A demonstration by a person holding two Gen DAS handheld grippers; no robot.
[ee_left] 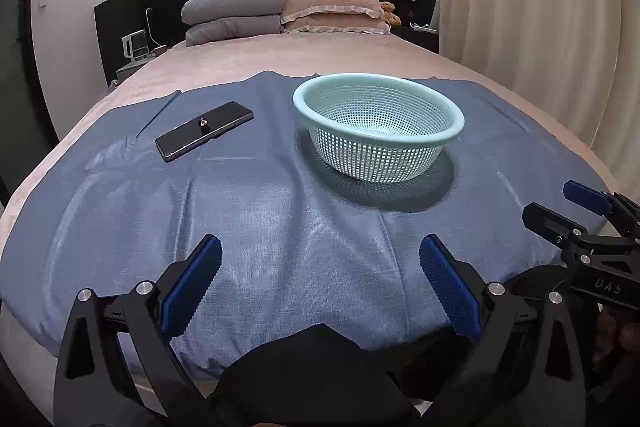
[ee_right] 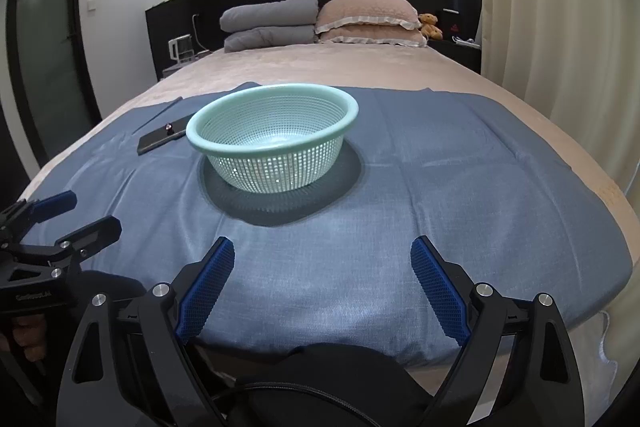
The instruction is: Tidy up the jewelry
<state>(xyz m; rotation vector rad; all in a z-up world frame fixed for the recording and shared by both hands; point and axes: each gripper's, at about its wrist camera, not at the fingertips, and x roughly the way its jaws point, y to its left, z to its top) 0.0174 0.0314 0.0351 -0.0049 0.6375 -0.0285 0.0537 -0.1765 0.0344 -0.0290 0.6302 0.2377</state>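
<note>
Both grippers' fingers apart; basket (phone beside) ahead.

A perforated pale-green plastic basket and glossy black slab lie on matt, woven blue cloth.

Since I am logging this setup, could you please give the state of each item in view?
Left gripper: open, holding nothing.
Right gripper: open, holding nothing.
Basket: upright on the blue cloth, apparently empty.
Phone: flat, screen dark.
Small jewelry piece: resting on the phone.
</note>
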